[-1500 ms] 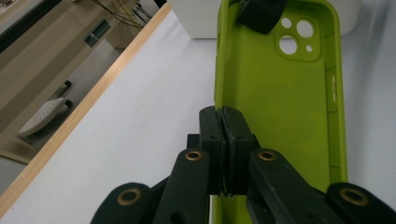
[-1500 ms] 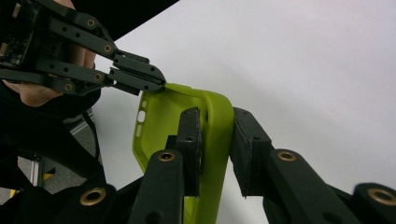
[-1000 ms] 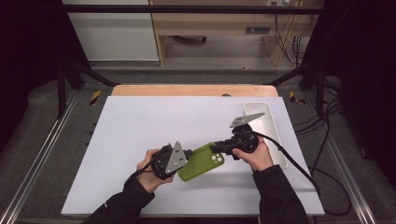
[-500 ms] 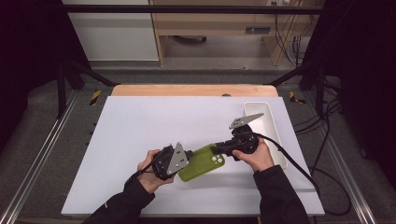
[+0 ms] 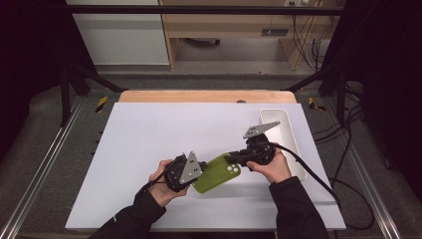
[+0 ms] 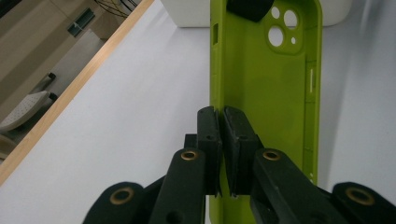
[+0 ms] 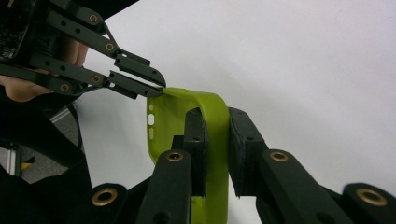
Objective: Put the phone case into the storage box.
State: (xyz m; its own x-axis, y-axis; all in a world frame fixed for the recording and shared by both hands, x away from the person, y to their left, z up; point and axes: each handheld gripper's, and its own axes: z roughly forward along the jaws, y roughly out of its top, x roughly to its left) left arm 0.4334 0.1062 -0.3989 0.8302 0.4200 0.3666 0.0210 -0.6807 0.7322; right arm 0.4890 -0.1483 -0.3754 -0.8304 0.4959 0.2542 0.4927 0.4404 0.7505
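Note:
A lime-green phone case is held just above the white table top, between both hands. My left gripper is shut on the case's near-left end; in the left gripper view its jaws pinch one side wall of the case, whose hollow inside and camera holes face the camera. My right gripper is shut on the camera-hole end. In the right gripper view its jaws clamp the case's curved edge, and the left gripper bites the far corner.
A white rectangular tray stands on the table's right side, right behind my right hand. The wooden table edge runs along the back. A cable trails from the right gripper off to the right.

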